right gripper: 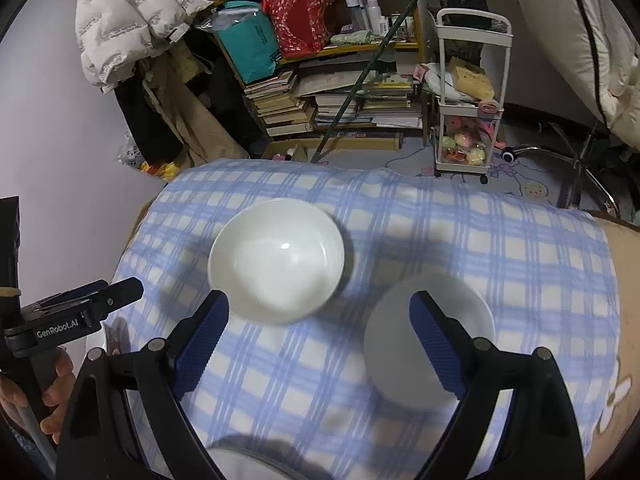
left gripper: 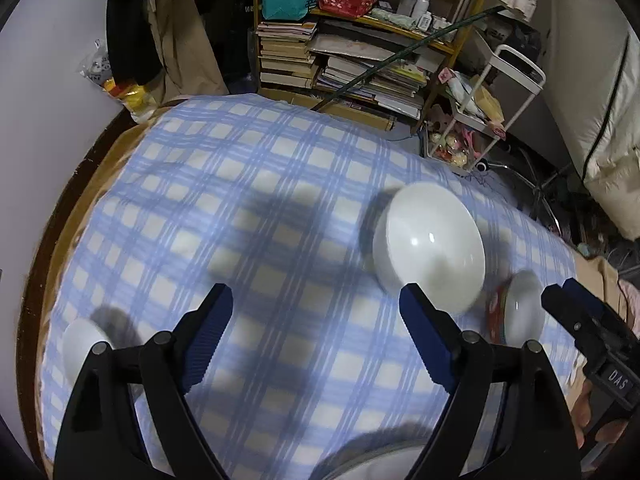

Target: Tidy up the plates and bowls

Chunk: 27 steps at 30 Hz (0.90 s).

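Left gripper (left gripper: pixel 316 300) fingers spread wide, empty, above blue-and-white checked cloth (left gripper: pixel 280 208) on the counter. Large white ceramic bowl (left gripper: pixel 430 240) beyond the right fingertip. Smaller white bowl with red patterned outside (left gripper: pixel 520 308) further right. Right gripper (left gripper: pixel 580 308) at frame edge.

Both wrist cams are looking down from close above the table (left gripper: pixel 280 208), facing the bookshelf (right gripper: pixel 352 92) at 12 o'clock. They're sharing the big white bowl (left gripper: pixel 430 250), the checkered cloth (right gripper: pixel 480 232) and the shelf.

Left hand-held gripper (left gripper: pixel 316 294) and right hand-held gripper (right gripper: pixel 320 300) both hover with jaws spread wide, gripping nothing.
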Tool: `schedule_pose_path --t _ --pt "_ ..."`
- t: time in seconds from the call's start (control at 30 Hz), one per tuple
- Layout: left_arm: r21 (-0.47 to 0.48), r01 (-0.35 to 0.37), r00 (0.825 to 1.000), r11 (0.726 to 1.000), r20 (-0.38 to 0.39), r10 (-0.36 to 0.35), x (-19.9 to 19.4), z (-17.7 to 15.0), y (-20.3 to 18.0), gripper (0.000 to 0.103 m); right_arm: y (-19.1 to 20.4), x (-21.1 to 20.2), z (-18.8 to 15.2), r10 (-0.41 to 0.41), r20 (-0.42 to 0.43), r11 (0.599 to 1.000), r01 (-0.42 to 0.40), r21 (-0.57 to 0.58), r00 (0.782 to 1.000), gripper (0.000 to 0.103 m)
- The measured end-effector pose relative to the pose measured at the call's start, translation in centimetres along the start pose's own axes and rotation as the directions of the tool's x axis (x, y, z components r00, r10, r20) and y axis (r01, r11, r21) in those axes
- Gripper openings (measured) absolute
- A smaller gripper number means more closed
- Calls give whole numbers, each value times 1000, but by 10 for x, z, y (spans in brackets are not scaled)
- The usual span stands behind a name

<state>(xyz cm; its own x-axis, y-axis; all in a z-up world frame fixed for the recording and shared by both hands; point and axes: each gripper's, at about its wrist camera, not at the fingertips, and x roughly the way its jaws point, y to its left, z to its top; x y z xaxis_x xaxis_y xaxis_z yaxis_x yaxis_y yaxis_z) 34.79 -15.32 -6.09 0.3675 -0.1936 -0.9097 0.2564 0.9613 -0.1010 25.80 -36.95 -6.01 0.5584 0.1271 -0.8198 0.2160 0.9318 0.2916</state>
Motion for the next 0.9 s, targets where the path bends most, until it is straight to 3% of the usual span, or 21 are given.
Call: schedule_pose_path --t 0.33,0.47,0.53,0.6,0.63,0.7,0.83,0.9 --pt "27 39 999 999 -18 -38 43 29 -15 84 -16 54 27 -3 -58 1000 3 -2 998 94" --pt "82 22 999 996 -43 -19 58 33 -26 84 -18 75 32 8 -98 1000 -8 -7 995 83" --pt "120 19 997 993 -76 -10 67 33 -33 84 -15 84 34 7 -115 1000 -10 -24 993 73" --pt "164 -23 997 986 -69 35 74 31 -39 82 -14 91 36 17 -125 999 -22 -38 992 53" --pt "176 -25 997 984 -70 38 76 30 -41 79 -13 96 36 24 -135 999 -30 -41 991 52" --pt "183 30 992 983 -124 -7 86 28 -45 52 -11 104 37 17 -151 998 -25 -49 988 49" --pt "143 43 989 989 -149 -22 97 22 -45 35 -6 119 37 -25 -194 997 11 -73 981 31" --pt "103 82 985 991 -163 -64 100 18 -42 23 -4 128 35 -37 -235 996 16 -91 971 19"
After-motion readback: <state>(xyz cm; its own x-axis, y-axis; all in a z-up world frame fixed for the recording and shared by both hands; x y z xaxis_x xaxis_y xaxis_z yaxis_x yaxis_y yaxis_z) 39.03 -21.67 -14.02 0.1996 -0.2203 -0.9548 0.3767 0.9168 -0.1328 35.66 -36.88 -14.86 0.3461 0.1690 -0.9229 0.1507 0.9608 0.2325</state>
